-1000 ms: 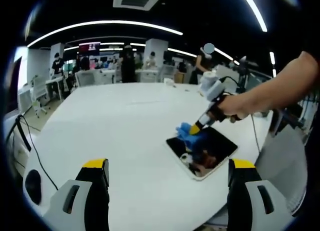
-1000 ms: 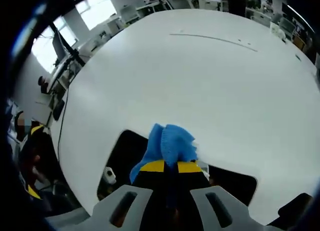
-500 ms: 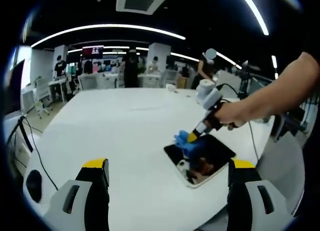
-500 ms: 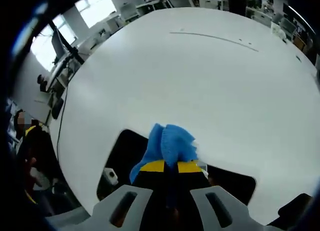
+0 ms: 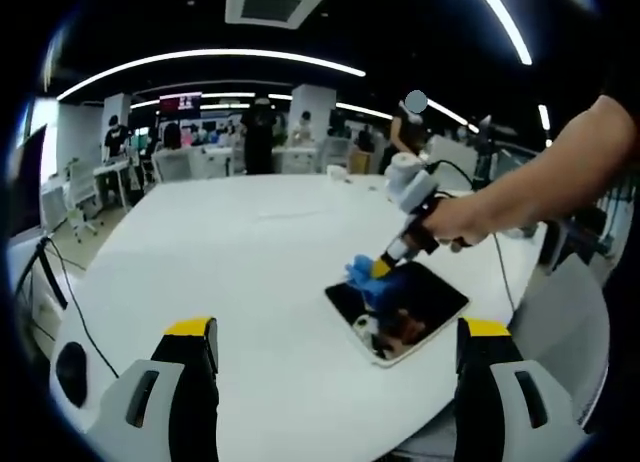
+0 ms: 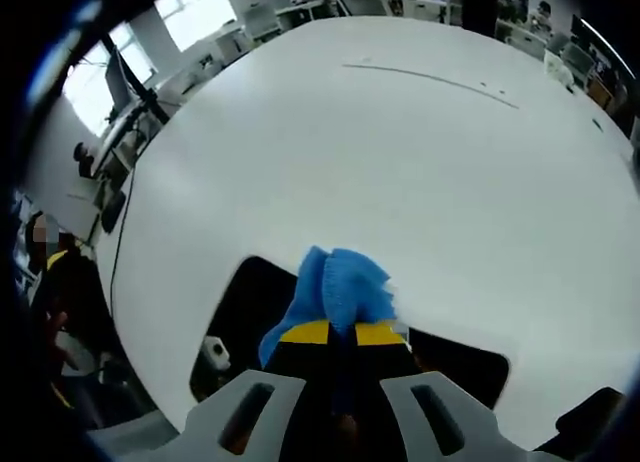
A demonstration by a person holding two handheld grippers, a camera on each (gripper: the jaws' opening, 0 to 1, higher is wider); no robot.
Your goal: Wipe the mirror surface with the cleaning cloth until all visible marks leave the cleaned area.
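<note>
On a white table point(image 5: 250, 262), the mirror point(image 5: 400, 307) lies at four o'clock. The right gripper point(image 6: 335, 327) pinches the cloth point(image 6: 340, 287) against it; the left gripper point(image 5: 335, 347) hovers spread. Wiping looks midway; I cannot tell what marks are left.

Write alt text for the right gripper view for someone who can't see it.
The right gripper, its yellow-tipped jaws shut on a blue cleaning cloth, presses the cloth onto a dark rectangular mirror lying flat on a large white table. Office desks and windows sit beyond the table.
</note>
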